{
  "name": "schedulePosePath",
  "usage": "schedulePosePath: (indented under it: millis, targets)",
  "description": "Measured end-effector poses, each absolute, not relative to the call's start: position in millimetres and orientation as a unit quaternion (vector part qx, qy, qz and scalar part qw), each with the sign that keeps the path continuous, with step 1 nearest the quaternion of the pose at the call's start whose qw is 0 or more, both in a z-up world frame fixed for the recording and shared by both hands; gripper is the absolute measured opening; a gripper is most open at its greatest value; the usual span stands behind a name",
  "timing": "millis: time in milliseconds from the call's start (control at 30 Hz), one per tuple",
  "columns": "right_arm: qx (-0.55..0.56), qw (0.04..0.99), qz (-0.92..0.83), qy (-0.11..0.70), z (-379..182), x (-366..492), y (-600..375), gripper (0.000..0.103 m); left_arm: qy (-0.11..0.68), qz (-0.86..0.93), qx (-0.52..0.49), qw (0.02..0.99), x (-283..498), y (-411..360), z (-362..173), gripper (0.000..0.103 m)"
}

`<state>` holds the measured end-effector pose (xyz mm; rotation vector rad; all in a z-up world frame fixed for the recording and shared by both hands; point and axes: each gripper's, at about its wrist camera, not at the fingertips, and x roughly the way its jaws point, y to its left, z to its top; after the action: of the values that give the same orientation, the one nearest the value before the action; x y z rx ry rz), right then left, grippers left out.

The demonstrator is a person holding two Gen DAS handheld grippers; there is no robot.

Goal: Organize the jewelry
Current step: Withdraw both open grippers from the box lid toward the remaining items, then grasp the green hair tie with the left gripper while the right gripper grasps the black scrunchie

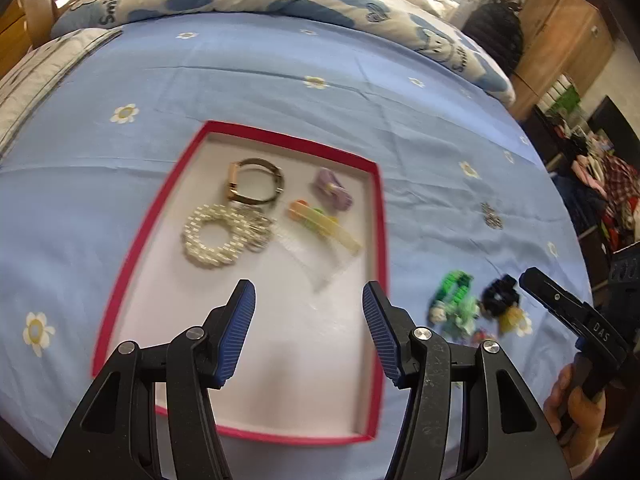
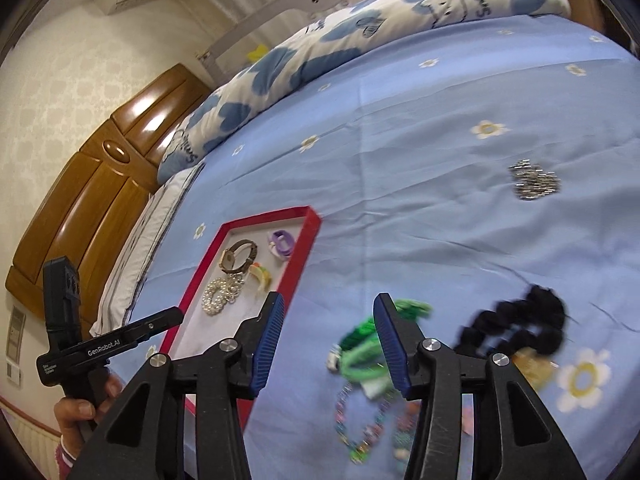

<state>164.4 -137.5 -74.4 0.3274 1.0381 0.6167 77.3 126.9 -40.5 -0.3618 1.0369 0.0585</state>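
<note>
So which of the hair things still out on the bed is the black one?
The fluffy black scrunchie, lying right of the green hair tie on the blue sheet. The others left out are green, beaded or silvery; only this one is black.

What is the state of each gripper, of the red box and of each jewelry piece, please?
left gripper: open, empty, over the box.
right gripper: open, empty, above the green hair tie.
red box: no lid on it, partly filled.
watch: in the box.
pearl bracelet: in the box.
green hair tie: on the sheet.
black scrunchie: on the sheet.
silver piece: on the sheet, apart.
</note>
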Motion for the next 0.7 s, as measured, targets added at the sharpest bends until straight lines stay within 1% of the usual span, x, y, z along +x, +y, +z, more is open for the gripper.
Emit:
schedulePosePath:
  millis: [333,700]
  targets:
    - [0.16,0.831,0.234,0.479,-76,133,-205,0.051,0.5,-0.011,-0.162,0.851,66,83,-40,0.056]
    - [0.166,0.832,0.195,0.492,-94,120,-241,0.052,0.518,-0.053,-0.128,0.844,74,32,-49,0.056]
